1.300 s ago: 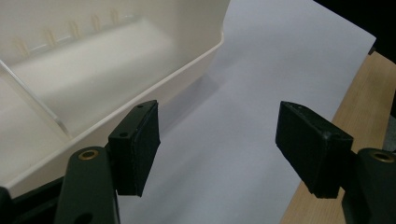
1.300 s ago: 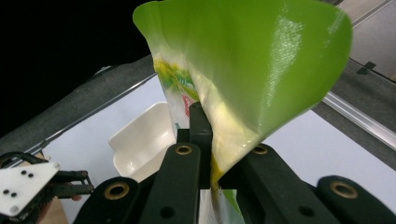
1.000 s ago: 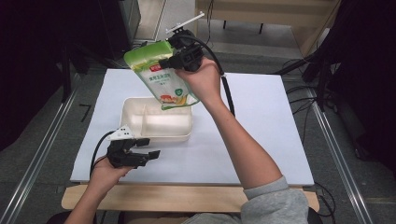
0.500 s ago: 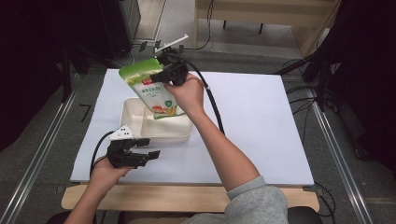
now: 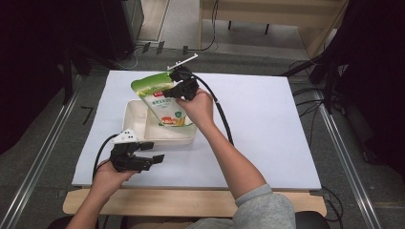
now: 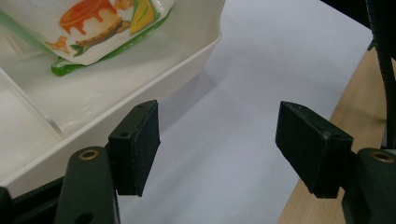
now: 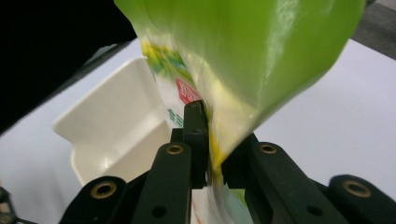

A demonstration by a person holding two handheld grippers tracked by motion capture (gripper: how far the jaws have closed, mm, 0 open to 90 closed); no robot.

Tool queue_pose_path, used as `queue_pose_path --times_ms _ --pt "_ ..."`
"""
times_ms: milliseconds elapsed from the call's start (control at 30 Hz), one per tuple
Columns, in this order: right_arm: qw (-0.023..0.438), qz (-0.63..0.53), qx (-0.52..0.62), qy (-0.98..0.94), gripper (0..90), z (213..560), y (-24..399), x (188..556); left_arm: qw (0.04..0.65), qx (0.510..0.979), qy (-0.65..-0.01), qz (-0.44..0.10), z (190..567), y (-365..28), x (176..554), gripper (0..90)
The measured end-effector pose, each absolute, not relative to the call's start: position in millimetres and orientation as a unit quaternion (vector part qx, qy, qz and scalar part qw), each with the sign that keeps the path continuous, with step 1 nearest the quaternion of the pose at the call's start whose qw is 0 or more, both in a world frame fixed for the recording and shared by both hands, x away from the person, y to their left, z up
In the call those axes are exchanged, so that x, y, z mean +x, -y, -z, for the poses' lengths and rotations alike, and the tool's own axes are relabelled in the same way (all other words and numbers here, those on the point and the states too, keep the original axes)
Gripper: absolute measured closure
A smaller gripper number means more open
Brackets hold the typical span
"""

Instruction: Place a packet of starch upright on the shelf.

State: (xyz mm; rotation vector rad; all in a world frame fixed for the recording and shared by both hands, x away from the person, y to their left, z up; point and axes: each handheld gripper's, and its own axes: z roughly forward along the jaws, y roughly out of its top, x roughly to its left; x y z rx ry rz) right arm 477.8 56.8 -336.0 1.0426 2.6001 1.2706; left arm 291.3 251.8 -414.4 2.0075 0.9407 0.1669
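Green pouch (image 5: 162, 98) pinched by right tongs (image 5: 177, 90) at frame centre, jaws just loosened slightly, lower end dipped into white tray (image 5: 136, 119), left tongs (image 5: 152, 152) held wide on tabletop (image 5: 267, 129) at lower left.

pouch (image 5: 160, 98): glossy plastic film | tray (image 5: 138, 125): smooth white plastic | table edge (image 5: 191, 202): wood

Green-and-white snack pouch (image 5: 163, 100), tilted, lower end inside white tray (image 5: 138, 131).
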Motion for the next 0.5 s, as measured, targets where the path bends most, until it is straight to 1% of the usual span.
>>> queue_pose_path --times_ms 100,133,200,333,367,500 --pt "0.052 -0.412 0.337 -0.845 83.8 337.7 -52.1 475.8 0.444 0.809 -0.379 -0.066 414.4 -252.2 291.7 31.3" --pt "0.039 -0.415 0.342 -0.842 83.4 339.5 -48.9 477.0 0.444 0.809 -0.379 -0.066 414.5 -252.0 291.7 31.3" --pt "0.041 -0.416 0.341 -0.842 83.5 339.9 -47.4 477.6 0.444 0.809 -0.379 -0.066 414.5 -251.9 291.5 31.3" --pt "0.042 -0.412 0.345 -0.842 86.3 340.0 -42.4 478.3 0.444 0.809 -0.378 -0.066 414.0 -252.5 291.4 31.3" --pt "0.035 -0.411 0.351 -0.841 87.6 341.1 -38.2 479.4 0.445 0.809 -0.378 -0.066 414.0 -252.6 291.4 31.3" --pt "0.022 -0.413 0.363 -0.835 87.8 345.3 -26.6 482.8 0.444 0.809 -0.379 -0.066 414.5 -251.9 291.4 31.3"
